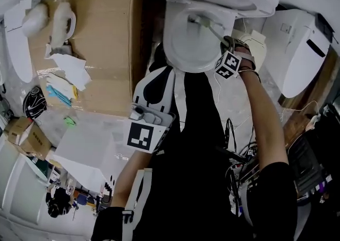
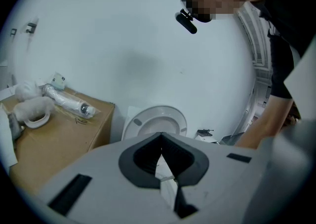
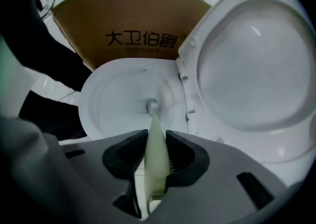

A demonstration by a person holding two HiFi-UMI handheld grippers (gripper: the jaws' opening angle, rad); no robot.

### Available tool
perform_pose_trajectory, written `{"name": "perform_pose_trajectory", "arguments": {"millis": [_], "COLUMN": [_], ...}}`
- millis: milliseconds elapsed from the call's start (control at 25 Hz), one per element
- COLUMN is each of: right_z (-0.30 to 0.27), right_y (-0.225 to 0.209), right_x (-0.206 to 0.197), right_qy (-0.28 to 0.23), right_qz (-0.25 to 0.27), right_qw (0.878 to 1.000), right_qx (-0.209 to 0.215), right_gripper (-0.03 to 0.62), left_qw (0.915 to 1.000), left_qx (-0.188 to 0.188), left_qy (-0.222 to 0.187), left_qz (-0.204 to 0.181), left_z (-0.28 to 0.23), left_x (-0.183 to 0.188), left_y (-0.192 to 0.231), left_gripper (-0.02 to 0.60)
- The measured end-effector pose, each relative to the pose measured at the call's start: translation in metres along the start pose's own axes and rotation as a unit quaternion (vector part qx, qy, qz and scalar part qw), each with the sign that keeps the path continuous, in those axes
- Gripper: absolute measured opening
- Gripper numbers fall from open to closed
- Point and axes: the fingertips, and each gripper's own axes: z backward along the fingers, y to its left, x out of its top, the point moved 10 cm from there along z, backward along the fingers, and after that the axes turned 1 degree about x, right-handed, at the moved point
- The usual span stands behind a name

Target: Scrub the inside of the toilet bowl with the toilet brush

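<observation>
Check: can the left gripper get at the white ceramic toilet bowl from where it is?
Probably yes. The left gripper, shut and empty, points at the white toilet bowl with nothing between. The right gripper, shut on the pale green toilet brush, sits at the bowl's right.

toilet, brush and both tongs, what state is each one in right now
toilet lid: raised, clear of the bowl
toilet bowl: open, brush head inside it
toilet brush: handle clamped in the right tongs, head down in the bowl
right tongs: shut on the toilet brush
left tongs: shut, nothing between them
</observation>
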Motion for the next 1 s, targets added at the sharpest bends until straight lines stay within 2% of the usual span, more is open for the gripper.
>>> {"name": "perform_pose_trajectory", "arguments": {"millis": [80,160,280,360,480,600,680,840,1000], "right_z": [-0.003,-0.005,-0.003,0.002,0.015,0.035,0.055,0.121,0.206], "right_y": [-0.003,-0.006,-0.007,-0.007,-0.008,-0.01,-0.01,-0.003,-0.001], "right_x": [0.014,0.027,0.045,0.055,0.061,0.06,0.056,0.047,0.039], "right_qy": [-0.01,-0.022,-0.035,-0.043,-0.057,-0.072,-0.09,-0.144,-0.23], "right_qz": [0.063,0.102,0.135,0.135,0.088,0.007,-0.051,-0.147,-0.229], "right_qw": [0.998,0.994,0.99,0.99,0.995,0.997,0.995,0.979,0.946], "right_qx": [-0.009,-0.012,-0.018,-0.015,-0.008,-0.005,-0.006,-0.006,-0.014], "right_gripper": [0.12,0.12,0.12,0.12,0.12,0.12,0.12,0.12,0.12], "left_qw": [0.9999,0.9997,0.9994,0.9993,0.9995,0.9998,1.0,0.9999,0.9983], "left_qx": [0.009,0.021,0.032,0.033,0.03,0.018,0.008,-0.015,-0.046], "left_qy": [0.003,0.007,-0.005,-0.007,-0.006,-0.005,-0.004,0.0,-0.013], "left_qz": [0.005,0.009,0.012,0.013,0.012,0.006,0.001,-0.005,-0.032], "left_z": [0.002,0.004,0.008,0.01,0.013,0.015,0.018,0.028,0.034], "left_x": [0.0,-0.002,-0.001,0.0,0.002,0.009,0.015,0.032,0.057], "left_y": [0.002,0.006,0.011,0.012,0.012,0.009,0.006,-0.005,-0.016], "left_gripper": [0.008,0.008,0.008,0.008,0.008,0.008,0.008,0.008,0.008]}}
